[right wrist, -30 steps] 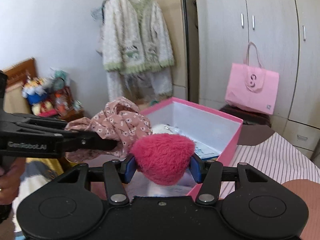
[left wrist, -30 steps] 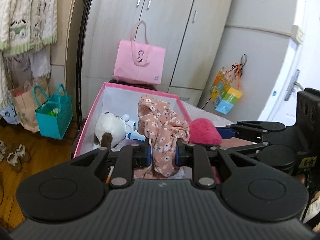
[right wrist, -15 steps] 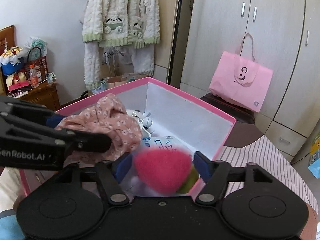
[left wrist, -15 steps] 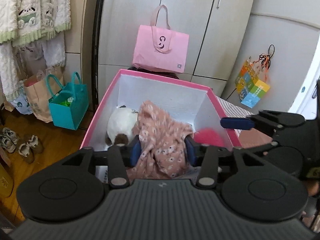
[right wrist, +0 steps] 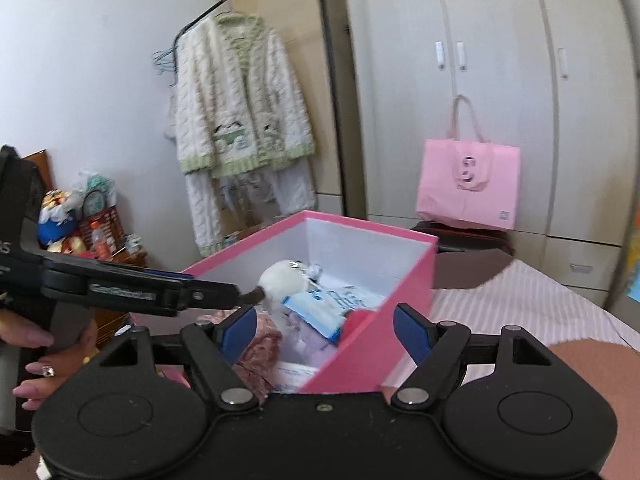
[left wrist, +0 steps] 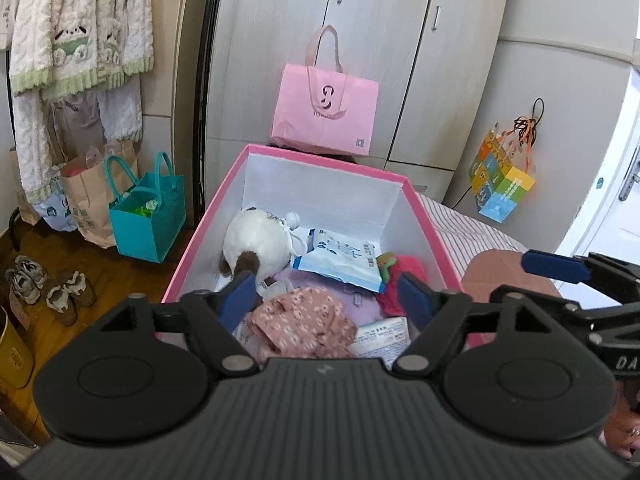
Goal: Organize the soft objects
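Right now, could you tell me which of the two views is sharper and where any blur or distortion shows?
Left wrist view: fairly sharp; the pink box and floral cloth read clearly, though fisheye bends the wardrobe doors. Right wrist view: softer with motion blur; the cardigan and pink bag look smeared, and dark vignetting clips the corners.

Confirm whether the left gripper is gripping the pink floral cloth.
No, the left gripper is open, and the pink floral cloth lies loose inside the pink box.

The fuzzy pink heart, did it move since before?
Yes. The fuzzy pink heart left the right gripper, which is now open, and dropped down into the pink box, beside its right wall.
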A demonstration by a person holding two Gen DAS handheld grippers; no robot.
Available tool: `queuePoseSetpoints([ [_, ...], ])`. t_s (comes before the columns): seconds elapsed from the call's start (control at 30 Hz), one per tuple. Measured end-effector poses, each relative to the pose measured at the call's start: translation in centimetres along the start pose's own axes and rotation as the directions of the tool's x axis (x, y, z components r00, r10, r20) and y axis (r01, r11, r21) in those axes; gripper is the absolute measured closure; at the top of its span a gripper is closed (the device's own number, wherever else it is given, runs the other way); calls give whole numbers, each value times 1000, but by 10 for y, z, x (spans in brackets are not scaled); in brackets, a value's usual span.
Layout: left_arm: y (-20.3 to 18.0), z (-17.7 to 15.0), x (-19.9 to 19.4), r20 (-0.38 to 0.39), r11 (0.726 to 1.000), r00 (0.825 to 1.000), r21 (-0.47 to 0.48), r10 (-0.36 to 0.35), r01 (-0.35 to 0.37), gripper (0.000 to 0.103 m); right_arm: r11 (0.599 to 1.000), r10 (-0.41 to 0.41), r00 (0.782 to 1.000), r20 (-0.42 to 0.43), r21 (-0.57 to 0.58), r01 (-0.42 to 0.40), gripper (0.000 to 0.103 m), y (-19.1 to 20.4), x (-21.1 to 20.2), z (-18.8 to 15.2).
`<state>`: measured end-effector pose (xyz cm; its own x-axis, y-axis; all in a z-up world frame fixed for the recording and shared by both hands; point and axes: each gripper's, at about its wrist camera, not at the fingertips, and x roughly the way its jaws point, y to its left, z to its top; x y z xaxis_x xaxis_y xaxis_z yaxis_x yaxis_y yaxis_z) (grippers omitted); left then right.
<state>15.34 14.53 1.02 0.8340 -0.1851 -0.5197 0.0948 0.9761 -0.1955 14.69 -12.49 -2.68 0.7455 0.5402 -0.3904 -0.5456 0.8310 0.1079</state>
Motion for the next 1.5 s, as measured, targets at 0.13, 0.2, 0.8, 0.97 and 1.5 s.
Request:
queuePoseSetpoints([
  [0.13, -9, -3, -18, 17, 1000, 1000, 17, 0, -1, 21, 998, -58, 998, -12, 30, 58, 23, -5, -14, -5],
  [0.2, -15, -5, -27, 25, 999, 1000, 37, 4, -5, 17, 995, -88, 996, -14, 42, 89, 23, -6, -21, -6],
  [0.8, -78, -18, -69, -14, 938, 949, 162, 314, -307, 0, 905, -381, 900, -213, 115, 410, 0, -21, -67, -20],
  [0.97, -84, -31, -94, 74, 948, 960, 154, 272, -280, 0, 893, -428, 896, -122, 99, 440, 0, 0, -106, -25],
  [1.5, -102, -73, -114, 121, 966, 976, 166, 179, -198, 0, 876, -455, 891, -15, 171, 450, 0, 41, -173, -52],
])
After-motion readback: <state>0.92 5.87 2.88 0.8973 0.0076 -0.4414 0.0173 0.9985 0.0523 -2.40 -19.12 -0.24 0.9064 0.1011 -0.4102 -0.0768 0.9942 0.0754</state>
